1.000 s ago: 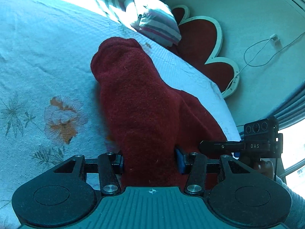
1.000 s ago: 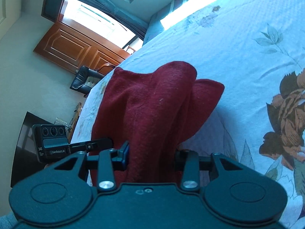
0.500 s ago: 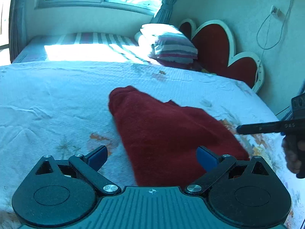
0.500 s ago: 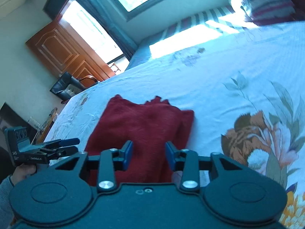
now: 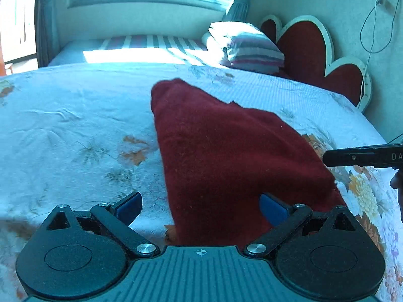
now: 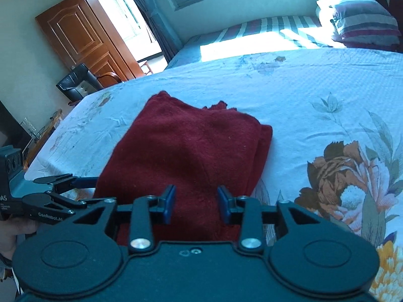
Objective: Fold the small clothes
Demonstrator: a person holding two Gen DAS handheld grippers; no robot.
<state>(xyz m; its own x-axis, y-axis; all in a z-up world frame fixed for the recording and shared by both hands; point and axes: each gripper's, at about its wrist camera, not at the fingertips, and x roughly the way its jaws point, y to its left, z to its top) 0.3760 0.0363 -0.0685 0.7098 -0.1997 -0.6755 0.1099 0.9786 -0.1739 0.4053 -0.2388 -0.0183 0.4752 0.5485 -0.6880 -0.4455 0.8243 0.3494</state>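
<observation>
A dark red knitted garment (image 5: pixel 226 151) lies folded on the flowered bed sheet (image 5: pixel 63 125). My left gripper (image 5: pixel 201 207) hovers over the garment's near edge with its blue pads spread wide and nothing between them. In the right wrist view the same garment (image 6: pixel 191 146) lies flat, with its layered edge on the right. My right gripper (image 6: pixel 196 203) hangs above the near end, and its jaws are opening with no cloth pressed between the pads. The left gripper (image 6: pixel 93 190) shows at the garment's left side. One finger (image 5: pixel 362 156) of the right gripper reaches in from the right.
A striped pillow (image 5: pixel 252 50) and a red heart-shaped headboard (image 5: pixel 314 47) stand at the bed's head. A cable (image 5: pixel 372 25) hangs on the wall. A wooden door (image 6: pixel 83 32) and a black chair (image 6: pixel 75 83) lie beyond the bed's left edge.
Both grippers let go of the red garment and drew back and up. The garment dropped from a raised bunch to lie flat on the bed. The left jaws spread wide.
</observation>
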